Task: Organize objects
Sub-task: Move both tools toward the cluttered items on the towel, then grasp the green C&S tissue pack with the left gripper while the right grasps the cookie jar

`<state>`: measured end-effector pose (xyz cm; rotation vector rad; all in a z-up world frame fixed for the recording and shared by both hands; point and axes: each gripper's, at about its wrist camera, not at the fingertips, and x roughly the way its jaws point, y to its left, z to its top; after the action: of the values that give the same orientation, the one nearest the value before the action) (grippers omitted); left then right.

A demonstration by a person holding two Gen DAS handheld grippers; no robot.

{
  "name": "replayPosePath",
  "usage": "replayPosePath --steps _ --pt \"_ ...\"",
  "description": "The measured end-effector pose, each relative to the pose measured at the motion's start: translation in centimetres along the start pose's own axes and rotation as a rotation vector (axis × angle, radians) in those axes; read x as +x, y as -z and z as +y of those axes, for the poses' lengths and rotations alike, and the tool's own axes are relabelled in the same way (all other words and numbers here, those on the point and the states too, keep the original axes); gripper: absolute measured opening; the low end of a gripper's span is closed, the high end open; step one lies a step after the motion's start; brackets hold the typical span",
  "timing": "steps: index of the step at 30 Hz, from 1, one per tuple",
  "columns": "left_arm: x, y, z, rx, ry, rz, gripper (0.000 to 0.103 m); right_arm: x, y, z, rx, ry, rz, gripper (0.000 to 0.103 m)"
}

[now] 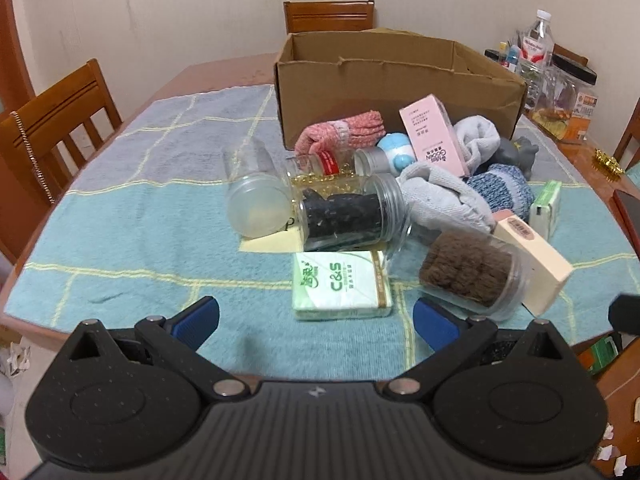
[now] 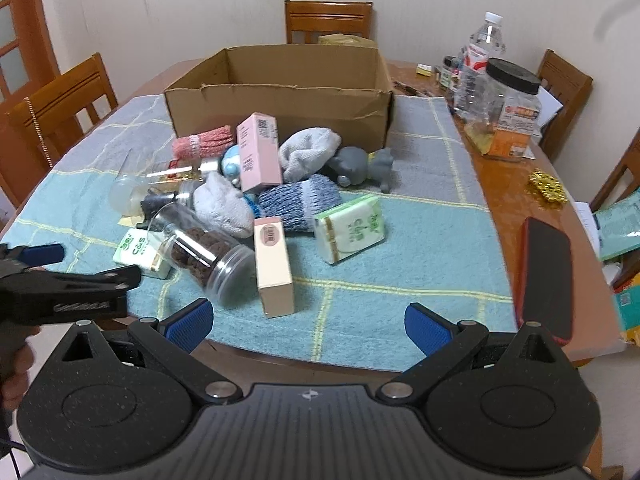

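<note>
left tongs (image 1: 316,314): black stippled body | blue ribbed pads | silver pivot screws | right tongs (image 2: 308,322): same

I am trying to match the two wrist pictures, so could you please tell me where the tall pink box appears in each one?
Left wrist: pink box right of centre, leaning on the grey sock, before the cardboard box.
Right wrist: pink box left of centre, upper half.
Shared landmark: the cardboard box right behind it.

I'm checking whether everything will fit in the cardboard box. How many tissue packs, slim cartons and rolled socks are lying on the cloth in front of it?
Tissue packs: 2
Slim cartons: 2
Rolled socks: 4
Total: 8
</note>
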<state>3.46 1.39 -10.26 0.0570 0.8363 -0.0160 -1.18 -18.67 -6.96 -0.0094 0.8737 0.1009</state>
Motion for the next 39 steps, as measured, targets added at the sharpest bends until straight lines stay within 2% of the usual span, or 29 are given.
replayPosePath --steps 11,21,24,26,28,34,36,37,39 --pt "4.0 0.1 -0.3 0.038 -0.010 0.013 0.102 2.0 1.0 0.9 0.050 0.027 0.038 0.103" --pt "4.1 -0.1 1.9 0.051 -0.015 0.012 0.102 2.4 0.7 1.8 0.072 0.033 0.050 0.103" --pt "4.3 -0.5 2.2 0.049 0.007 0.002 0.095 2.6 0.7 2.3 0.077 0.029 0.052 0.103" --pt "4.3 -0.6 2.3 0.045 0.033 0.006 0.086 2.8 0.7 2.7 0.077 0.029 0.057 0.103" --pt "4.4 -0.6 2.4 0.037 0.058 0.012 0.083 2.9 0.7 3.1 0.079 0.032 0.060 0.103" --pt "4.6 -0.8 2.7 0.039 0.095 0.005 0.080 3.2 0.4 3.7 0.099 0.029 0.064 0.103" --pt "4.6 -1.0 2.9 0.054 0.113 0.000 0.075 3.1 0.3 4.2 0.104 0.025 0.056 0.103" --pt "4.6 -1.0 3.1 0.062 0.121 -0.002 0.069 3.1 0.2 4.4 0.107 0.015 0.048 0.103" --pt "4.6 -1.2 3.6 0.069 0.139 0.003 0.068 3.2 0.0 5.0 0.108 -0.005 0.043 0.103"
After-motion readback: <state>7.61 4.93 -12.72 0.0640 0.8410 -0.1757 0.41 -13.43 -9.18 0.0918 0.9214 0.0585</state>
